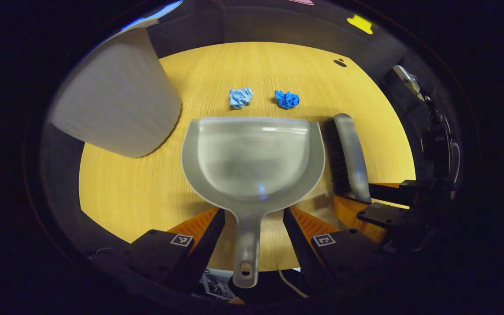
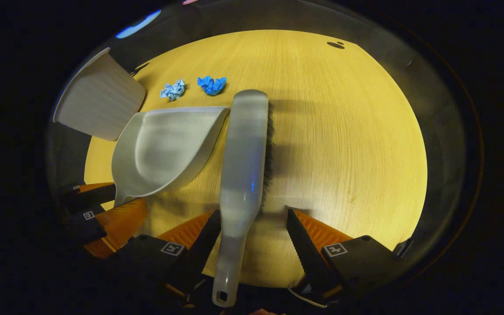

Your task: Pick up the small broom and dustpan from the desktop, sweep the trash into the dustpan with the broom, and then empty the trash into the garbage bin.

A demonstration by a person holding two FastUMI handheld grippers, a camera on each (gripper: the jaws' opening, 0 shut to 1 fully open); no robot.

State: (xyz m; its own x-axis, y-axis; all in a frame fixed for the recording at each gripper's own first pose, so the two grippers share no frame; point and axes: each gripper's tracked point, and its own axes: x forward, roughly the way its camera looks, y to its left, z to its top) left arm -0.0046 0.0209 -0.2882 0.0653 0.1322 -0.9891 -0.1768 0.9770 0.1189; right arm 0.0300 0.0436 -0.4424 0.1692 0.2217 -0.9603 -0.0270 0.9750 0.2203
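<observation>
We are at pickup; left hand-held gripper [image 1: 252,223] straddles the dustpan [image 1: 252,157] handle, right hand-held gripper [image 2: 252,227] the broom [image 2: 243,157] handle; both gape, gripping nothing; next we must close squarely on each.

The left gripper [image 1: 254,221] sits low over the surface with its two fingers spread wide, one on each side of a handle that runs back between them, neither finger [image 1: 210,229] pressing on it. The right gripper [image 2: 252,227] takes the same pose, fingers parted and touching nothing between them (its left finger [image 2: 206,236] comes nearest). Seen from the left gripper view, the right gripper lies just beside it, level with it, on its right.
</observation>
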